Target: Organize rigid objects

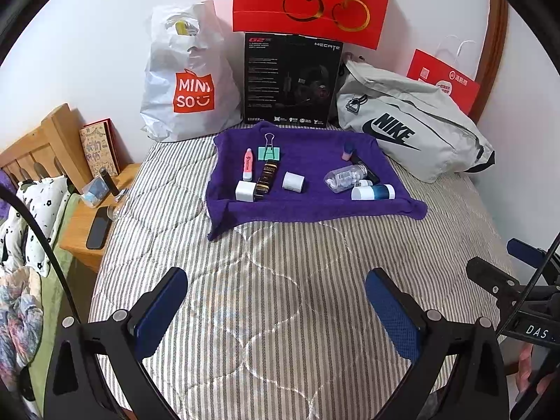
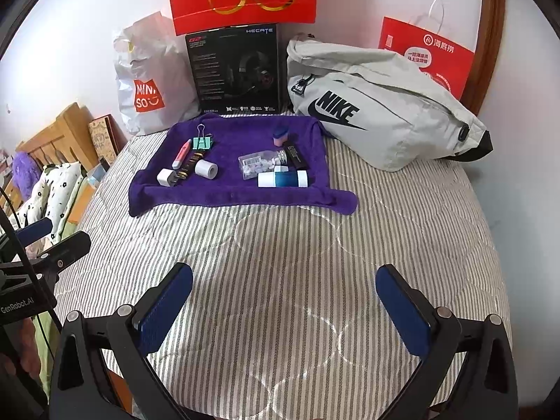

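I hold both claws spread and empty over the striped quilt: left gripper (image 1: 276,309), right gripper (image 2: 283,306). The small items sit in two clusters on the purple towel (image 2: 241,140), well ahead of both (already sorted, or awaiting sorting—I can't tell).

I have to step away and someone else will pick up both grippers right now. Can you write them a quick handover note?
Left gripper: jaws open, empty, above the striped quilt.
Right gripper: the same.
All small items lie on the purple towel in two loose clusters. Left: pink tube, binder clip, dark bottle, two white adapters. Right: clear pill bottle, blue-white tube, a small pink-blue piece.
This fits either items laid out for sorting or a finished grouping; confirm the target layout before moving anything.
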A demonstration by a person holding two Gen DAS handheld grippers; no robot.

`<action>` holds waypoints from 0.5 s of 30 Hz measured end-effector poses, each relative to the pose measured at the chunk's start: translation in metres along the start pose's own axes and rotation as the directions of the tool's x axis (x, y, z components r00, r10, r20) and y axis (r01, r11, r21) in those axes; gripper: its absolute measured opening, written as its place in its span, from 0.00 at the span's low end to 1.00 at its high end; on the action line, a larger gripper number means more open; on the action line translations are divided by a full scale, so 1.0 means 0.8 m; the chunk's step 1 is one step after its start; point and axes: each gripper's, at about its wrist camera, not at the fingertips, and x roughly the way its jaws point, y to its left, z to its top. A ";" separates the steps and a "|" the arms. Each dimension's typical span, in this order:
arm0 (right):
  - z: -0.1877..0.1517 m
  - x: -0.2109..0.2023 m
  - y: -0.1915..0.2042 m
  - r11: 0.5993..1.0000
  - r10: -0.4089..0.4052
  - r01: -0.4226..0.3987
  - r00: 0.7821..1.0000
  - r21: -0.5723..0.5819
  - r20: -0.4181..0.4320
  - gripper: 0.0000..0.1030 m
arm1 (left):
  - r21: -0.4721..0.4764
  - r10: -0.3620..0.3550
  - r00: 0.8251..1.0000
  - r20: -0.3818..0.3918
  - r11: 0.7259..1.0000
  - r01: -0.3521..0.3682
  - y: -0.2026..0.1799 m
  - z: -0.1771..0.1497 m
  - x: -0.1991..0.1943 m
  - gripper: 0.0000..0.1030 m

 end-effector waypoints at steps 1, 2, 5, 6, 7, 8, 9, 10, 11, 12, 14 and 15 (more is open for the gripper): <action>0.000 -0.002 0.000 1.000 0.001 -0.001 1.000 -0.001 0.003 1.00 | 0.002 0.001 1.000 0.000 1.000 -0.001 0.000 0.000 0.000 1.00; -0.001 -0.004 0.000 1.000 0.001 -0.001 1.000 0.000 0.009 1.00 | 0.004 0.001 1.000 0.000 1.000 -0.001 -0.001 0.000 -0.001 1.00; -0.001 -0.007 0.000 1.000 0.003 -0.003 1.000 0.000 0.014 1.00 | 0.006 0.001 1.000 0.000 1.000 -0.001 -0.002 -0.001 -0.002 1.00; -0.001 -0.008 0.000 1.000 0.002 -0.002 1.000 0.000 0.016 1.00 | 0.007 0.000 1.000 -0.001 1.000 0.000 -0.003 -0.001 -0.002 1.00; -0.001 -0.009 0.000 1.000 0.001 -0.001 1.000 0.000 0.017 1.00 | 0.007 0.000 1.000 -0.001 1.000 0.001 -0.003 -0.001 -0.002 1.00; -0.001 -0.010 -0.001 1.000 0.001 -0.001 1.000 0.001 0.018 1.00 | 0.010 0.001 1.000 -0.002 1.000 -0.001 -0.004 -0.001 -0.002 1.00; -0.001 -0.010 -0.001 1.000 0.000 0.000 1.000 0.002 0.018 1.00 | 0.013 0.002 1.000 -0.001 1.000 -0.002 -0.004 -0.002 -0.003 1.00; -0.002 -0.011 -0.002 1.000 0.000 0.000 1.000 0.002 0.019 1.00 | 0.014 0.001 1.000 0.000 1.000 -0.001 -0.005 -0.003 -0.003 1.00; -0.002 -0.011 -0.002 1.000 -0.001 0.001 1.000 0.003 0.018 1.00 | 0.015 -0.001 1.000 0.000 1.000 0.001 -0.005 -0.003 -0.004 1.00; -0.003 -0.011 -0.003 1.000 -0.002 0.002 1.000 0.004 0.017 1.00 | 0.014 -0.003 1.000 0.000 1.000 0.003 -0.005 -0.004 -0.004 1.00; -0.003 -0.011 -0.003 1.000 -0.001 0.001 1.000 0.005 0.017 1.00 | 0.016 -0.005 1.000 0.000 1.000 0.005 -0.004 -0.004 -0.005 1.00; -0.003 -0.011 -0.004 1.000 -0.001 0.001 1.000 0.004 0.017 1.00 | 0.019 -0.004 1.000 -0.002 1.000 0.004 -0.004 -0.004 -0.004 1.00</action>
